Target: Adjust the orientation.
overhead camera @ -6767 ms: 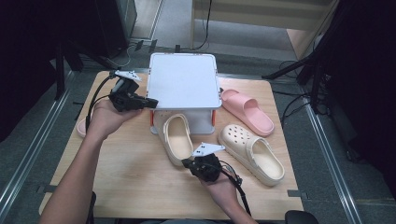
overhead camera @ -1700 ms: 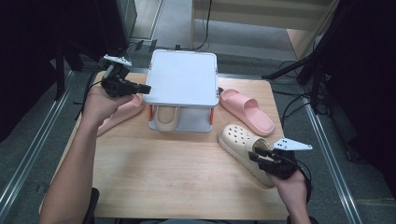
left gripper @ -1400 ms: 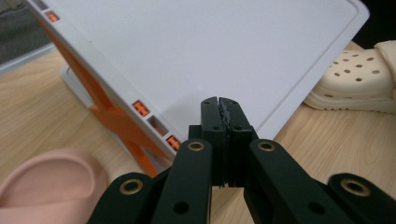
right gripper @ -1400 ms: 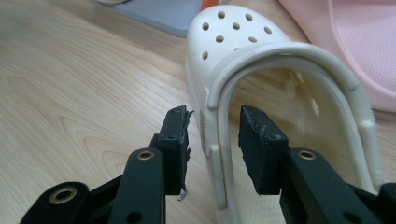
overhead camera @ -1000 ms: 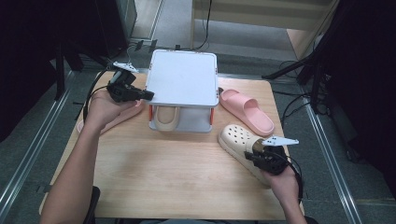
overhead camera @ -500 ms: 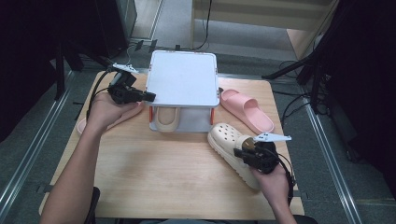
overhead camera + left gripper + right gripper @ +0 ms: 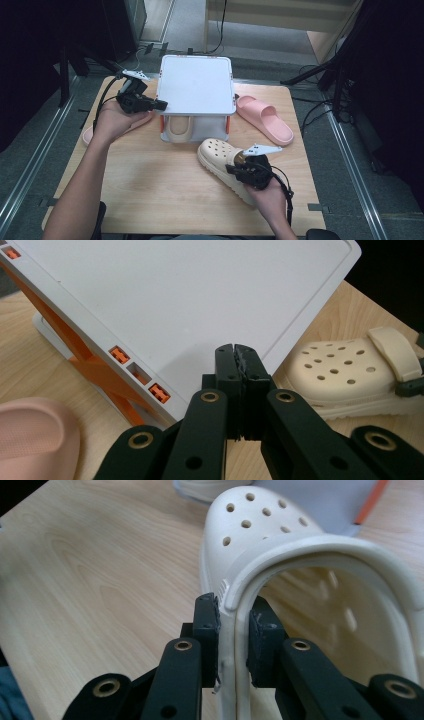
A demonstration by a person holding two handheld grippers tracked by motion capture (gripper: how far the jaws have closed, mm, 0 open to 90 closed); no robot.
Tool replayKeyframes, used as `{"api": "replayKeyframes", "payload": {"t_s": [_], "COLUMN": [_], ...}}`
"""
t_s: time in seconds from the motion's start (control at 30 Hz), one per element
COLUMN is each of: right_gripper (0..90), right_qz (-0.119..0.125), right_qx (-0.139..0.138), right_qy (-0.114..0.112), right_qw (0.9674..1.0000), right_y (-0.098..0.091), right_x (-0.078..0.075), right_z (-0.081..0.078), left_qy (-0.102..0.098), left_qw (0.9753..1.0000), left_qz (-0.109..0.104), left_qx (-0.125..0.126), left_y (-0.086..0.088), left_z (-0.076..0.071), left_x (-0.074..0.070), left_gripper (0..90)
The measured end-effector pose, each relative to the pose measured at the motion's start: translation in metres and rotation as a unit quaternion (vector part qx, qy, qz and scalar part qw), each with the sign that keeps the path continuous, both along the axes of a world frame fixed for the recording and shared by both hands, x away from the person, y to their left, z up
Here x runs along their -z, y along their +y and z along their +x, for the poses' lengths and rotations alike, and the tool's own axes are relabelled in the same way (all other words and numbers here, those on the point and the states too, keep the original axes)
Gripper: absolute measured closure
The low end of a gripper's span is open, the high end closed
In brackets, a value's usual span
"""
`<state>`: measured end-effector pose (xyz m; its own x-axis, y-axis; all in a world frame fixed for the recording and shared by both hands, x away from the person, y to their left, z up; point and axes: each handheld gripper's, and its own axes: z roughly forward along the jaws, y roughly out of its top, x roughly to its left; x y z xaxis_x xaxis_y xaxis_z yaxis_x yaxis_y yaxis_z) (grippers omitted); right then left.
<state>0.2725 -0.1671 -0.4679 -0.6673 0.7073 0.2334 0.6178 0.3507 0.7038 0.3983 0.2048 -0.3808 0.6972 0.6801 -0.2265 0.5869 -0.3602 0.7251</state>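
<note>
A cream clog (image 7: pixel 220 157) lies on the wooden table (image 7: pixel 150 185) in front of a white shelf (image 7: pixel 196 90) with orange braces. My right gripper (image 7: pixel 240 169) is shut on the clog's side wall, one pad inside and one outside; in the right gripper view the clog (image 7: pixel 260 535) runs between the pads of the right gripper (image 7: pixel 235 615). A second cream clog (image 7: pixel 178 127) sits under the shelf. My left gripper (image 7: pixel 160 105) is shut and empty, at the shelf's left edge. In the left gripper view the left gripper (image 7: pixel 235 352) has its tips over the shelf top (image 7: pixel 190 290).
One pink slide (image 7: pixel 265 119) lies right of the shelf. Another pink slide (image 7: pixel 90 135) lies under my left hand, near the table's left edge. Bare wood stretches across the front left of the table. Dark stands and cables surround the table.
My right gripper has carried the cream clog leftward, from the table's right side to just in front of the shelf. The left gripper has stayed put.
</note>
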Motion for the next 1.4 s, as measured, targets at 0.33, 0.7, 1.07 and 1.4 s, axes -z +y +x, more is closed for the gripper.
{"api": "replayKeyframes", "payload": {"t_s": [0.33, 0.7, 1.07, 1.4], "right_gripper": [78.5, 66.3, 90.0, 90.0], "right_qz": [0.006, 0.028, 0.031, -0.028], "right_qx": [-0.018, -0.040, -0.022, -0.024], "right_qy": [0.003, 0.006, -0.058, -0.043], "right_qw": [0.9998, 0.9988, 0.9976, 0.9984], "right_y": [0.028, 0.025, -0.031, -0.034], "right_x": [0.015, 0.010, -0.020, 0.006], "right_z": [-0.002, -0.002, 0.003, 0.044], "left_qy": [-0.003, -0.010, -0.027, -0.010], "left_qw": [1.0000, 0.9996, 0.9994, 0.9999], "left_qz": [-0.004, -0.008, -0.012, 0.002], "left_qx": [-0.009, -0.024, -0.020, 0.003], "left_y": [0.001, 0.007, 0.000, -0.039], "left_z": [-0.002, -0.004, -0.031, -0.058], "left_x": [0.000, -0.004, -0.012, 0.042], "left_gripper": [86.9, 81.0, 87.0, 88.0]}}
